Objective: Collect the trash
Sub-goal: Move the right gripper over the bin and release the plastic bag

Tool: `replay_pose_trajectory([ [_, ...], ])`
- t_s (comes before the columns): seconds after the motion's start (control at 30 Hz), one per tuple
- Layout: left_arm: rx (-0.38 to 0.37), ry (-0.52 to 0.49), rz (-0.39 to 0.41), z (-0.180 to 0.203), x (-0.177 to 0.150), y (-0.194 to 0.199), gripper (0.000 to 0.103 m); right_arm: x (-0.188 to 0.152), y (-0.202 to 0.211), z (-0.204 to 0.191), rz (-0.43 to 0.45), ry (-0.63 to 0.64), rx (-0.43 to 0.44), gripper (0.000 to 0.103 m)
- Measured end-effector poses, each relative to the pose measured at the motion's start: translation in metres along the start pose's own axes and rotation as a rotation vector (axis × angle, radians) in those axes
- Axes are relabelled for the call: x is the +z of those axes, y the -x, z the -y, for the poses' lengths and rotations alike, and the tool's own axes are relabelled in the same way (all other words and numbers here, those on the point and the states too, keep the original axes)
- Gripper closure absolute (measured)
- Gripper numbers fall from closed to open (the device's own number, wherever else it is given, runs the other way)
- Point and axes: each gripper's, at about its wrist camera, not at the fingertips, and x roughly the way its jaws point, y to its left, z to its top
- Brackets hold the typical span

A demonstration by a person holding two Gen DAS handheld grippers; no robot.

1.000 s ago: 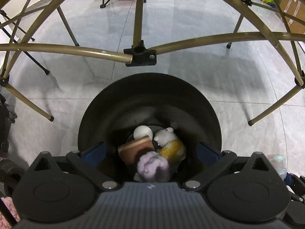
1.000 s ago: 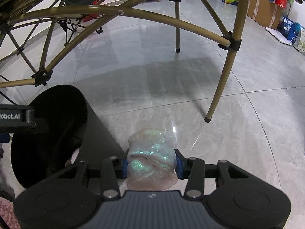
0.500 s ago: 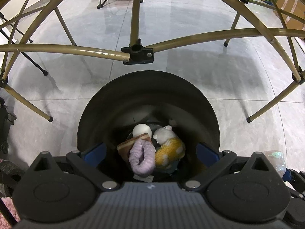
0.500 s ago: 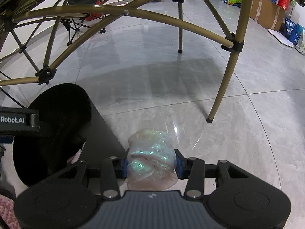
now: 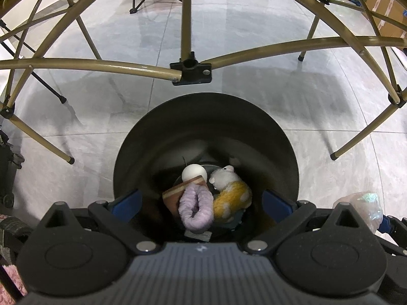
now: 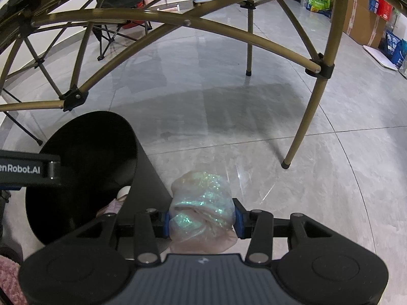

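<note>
Item 1: glittery plastic bag [image 6: 202, 204], crumpled, translucent pink with iridescent flecks. Your right tongs [image 6: 202, 218] are clamped on it, one blue pad against each side, and it bulges above and below the pads. It hangs over the grey tiled floor [image 6: 254, 117], just beside the outer wall of the black bin [image 6: 142, 175] and outside its mouth. In the left wrist view the same bag shows at the far right edge [image 5: 366, 206].

Item 2: black bin [image 5: 203, 127], round, open-topped, standing on the floor. Your left tongs [image 5: 201, 202] sit over its mouth with the blue fingers [image 5: 127, 202] spread wide apart and nothing between them.

Item 3: bin contents, lying together at the bottom. Lilac fuzzy ring [image 5: 195, 208] on top; yellow plush toy with white spots and a white head [image 5: 230, 190] touching its right side; brown flat block [image 5: 178, 193] partly under the ring; white ball [image 5: 193, 172] behind the block.

Item 4: surroundings. Gold-coloured folding frame [image 5: 101, 64] with black joints [image 5: 190, 72] arches over the bin in both views; one leg [image 6: 305, 117] stands on the floor to the right of the bag. Cardboard boxes [image 6: 366, 20] and packaged goods [image 6: 318, 1] line the far right wall. A folding chair [image 6: 119, 7] stands at the back left.
</note>
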Motion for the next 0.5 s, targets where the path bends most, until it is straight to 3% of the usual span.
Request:
replay_pose_trajectory([
  [0.5,0.013,0.033,0.015,-0.031,-0.007,0.009,0.0,0.003,0.004,-0.027,-0.001,0.052,0.012,0.06],
])
